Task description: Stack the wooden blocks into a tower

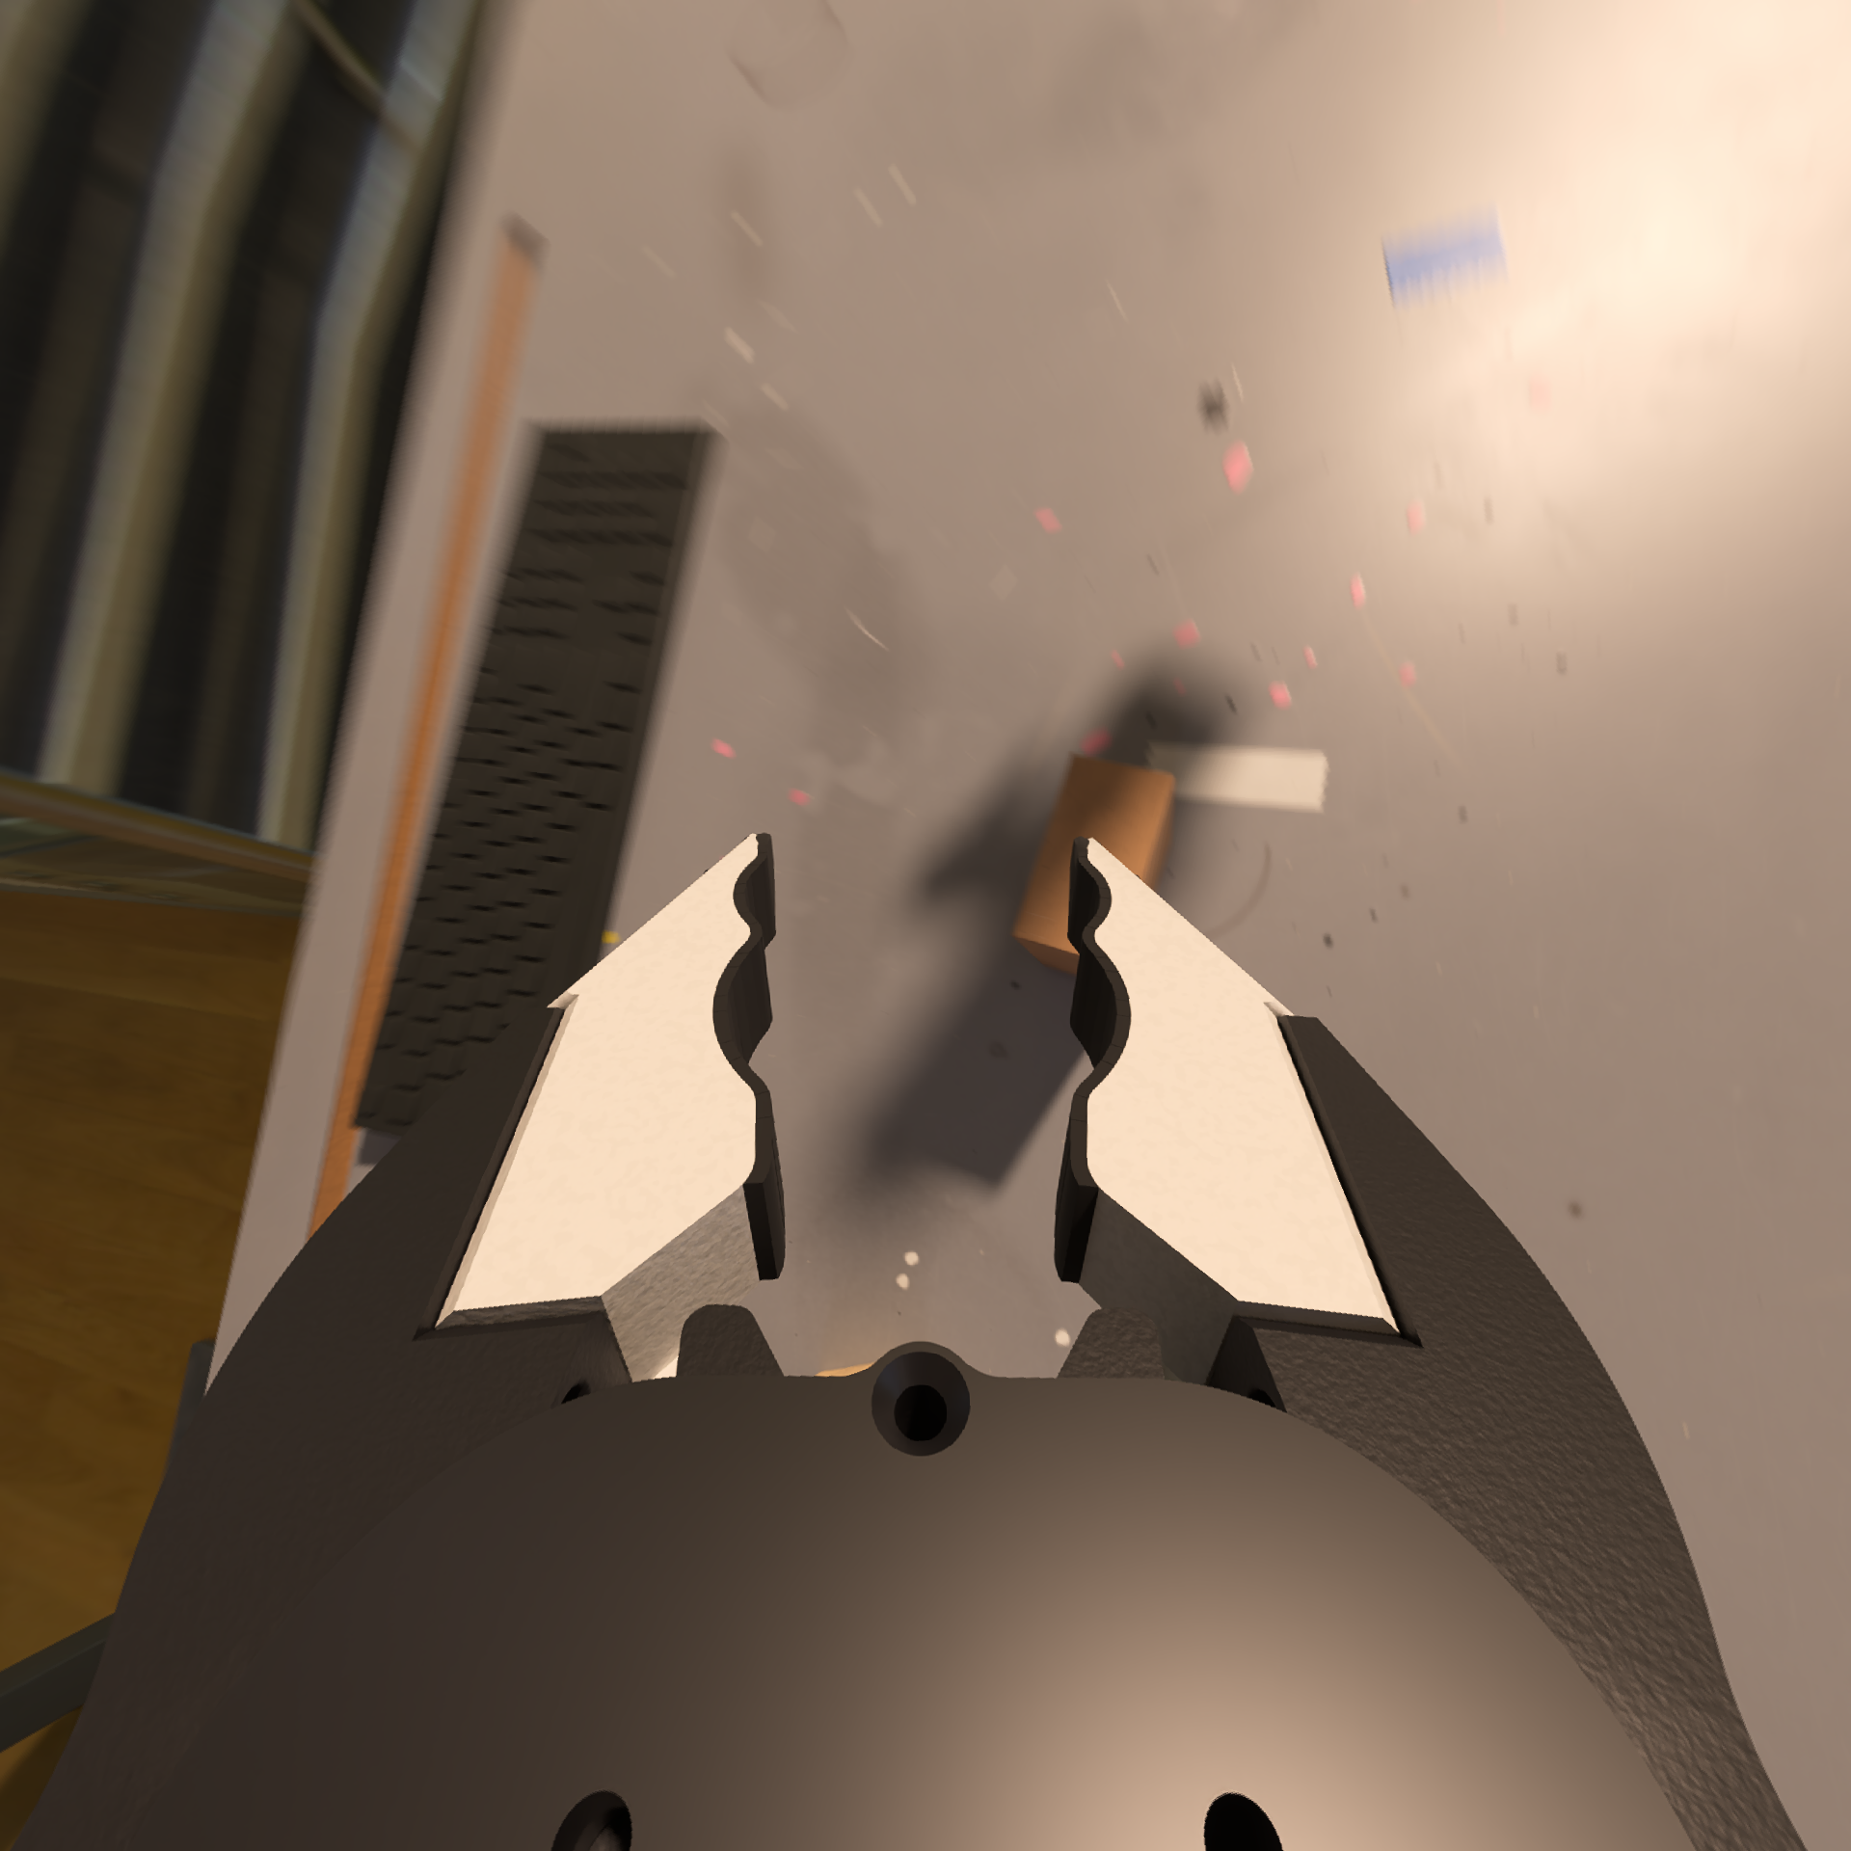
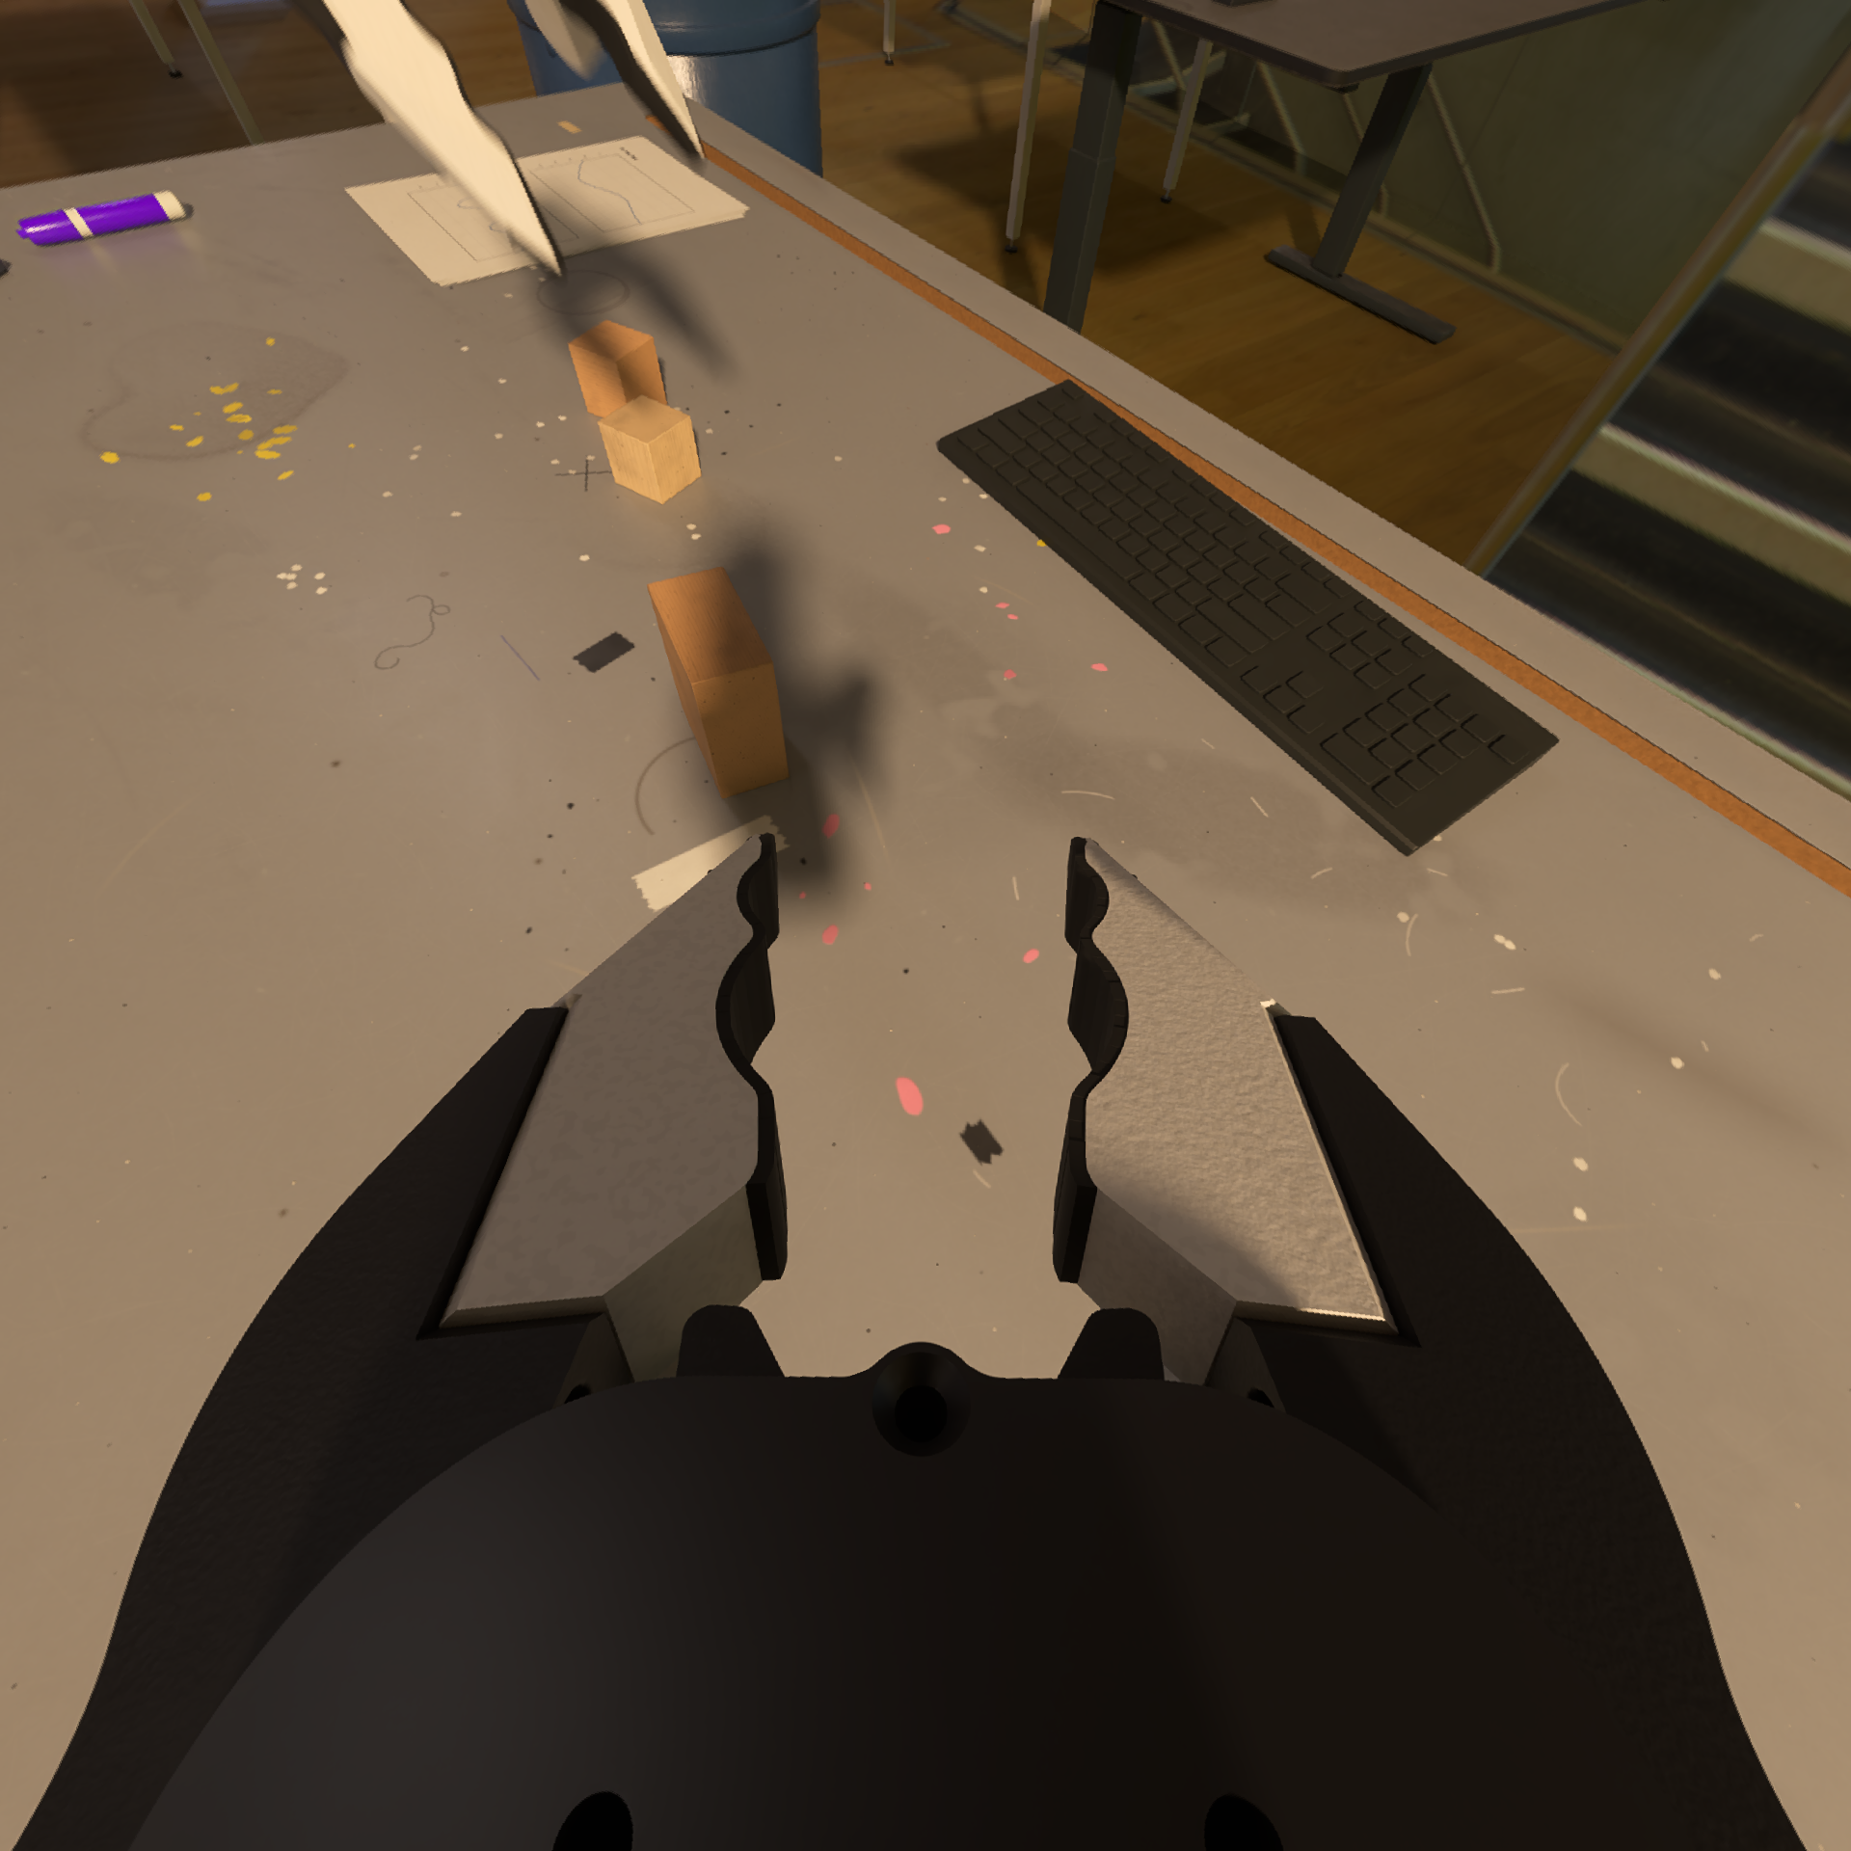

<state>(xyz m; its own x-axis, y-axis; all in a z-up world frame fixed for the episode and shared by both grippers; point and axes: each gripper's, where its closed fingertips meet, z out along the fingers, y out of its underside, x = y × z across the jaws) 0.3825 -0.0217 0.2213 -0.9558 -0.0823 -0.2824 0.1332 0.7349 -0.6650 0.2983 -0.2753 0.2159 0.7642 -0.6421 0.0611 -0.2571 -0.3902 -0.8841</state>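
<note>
In the left wrist view, the left gripper (image 1: 919, 851) is hanging above the grey table (image 1: 1002, 401) with its jaws spread wide and nothing between them. Past its right fingertip an orange-brown block (image 1: 1097, 851) is lying on the table, partly hidden by that finger, with a white strip (image 1: 1252, 779) just beyond it. A black keyboard (image 1: 541, 761) is lying to the left, near the table's edge.

In the right wrist view, the right gripper (image 2: 919, 851) is also gaping wide and empty. Three wooden blocks are sitting apart in a loose row ahead: a long orange-brown block (image 2: 721, 681) nearest, a pale cube (image 2: 651, 446) farther off, and a darker cube (image 2: 613, 366) just behind it. None is stacked. The left gripper (image 2: 591, 150) is showing blurred at the far end, above a sheet of paper (image 2: 661, 195). The keyboard (image 2: 1242, 611) is lying on the right, a purple marker (image 2: 100, 217) far left.
</note>
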